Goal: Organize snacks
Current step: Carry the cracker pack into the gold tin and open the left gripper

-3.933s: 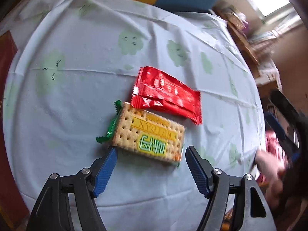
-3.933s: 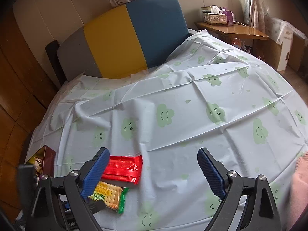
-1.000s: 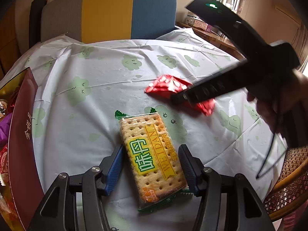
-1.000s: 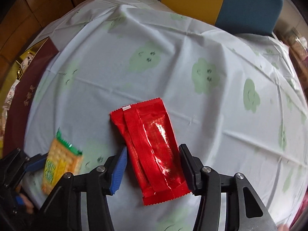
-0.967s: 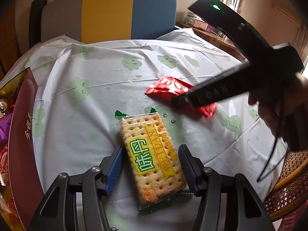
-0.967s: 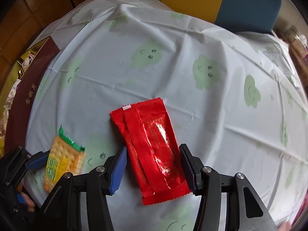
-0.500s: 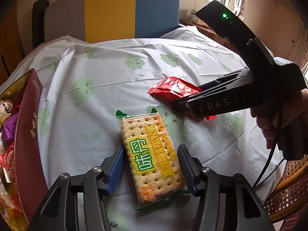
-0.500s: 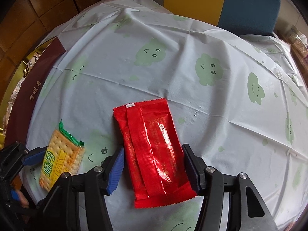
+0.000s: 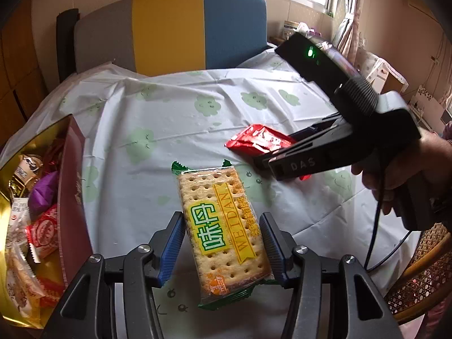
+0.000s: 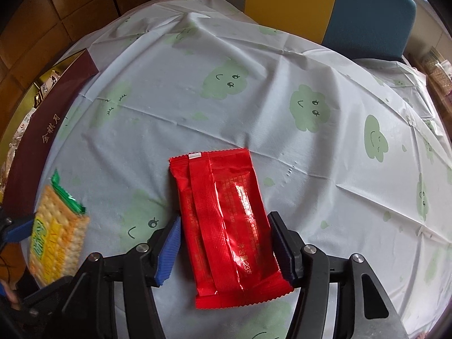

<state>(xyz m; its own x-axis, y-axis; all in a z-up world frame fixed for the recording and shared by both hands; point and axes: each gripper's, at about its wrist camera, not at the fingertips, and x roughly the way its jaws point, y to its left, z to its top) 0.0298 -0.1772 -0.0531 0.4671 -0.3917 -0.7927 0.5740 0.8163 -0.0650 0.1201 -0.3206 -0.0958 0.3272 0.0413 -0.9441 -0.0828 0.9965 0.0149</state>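
A tablecloth point(image 10: 254, 113) with green cloud faces covers the table; at its left edge stands an open box point(image 9: 72, 186) of snacks. The left gripper point(image 9: 223, 247) is clamped on a cracker pack point(image 9: 223, 226), lifted clear of the cloth – its jaws have just been closing. The right gripper point(image 10: 226, 247) straddles a red packet point(image 10: 226, 226) lying on the cloth – jaws just opening, pads at its edges, grip uncertain.
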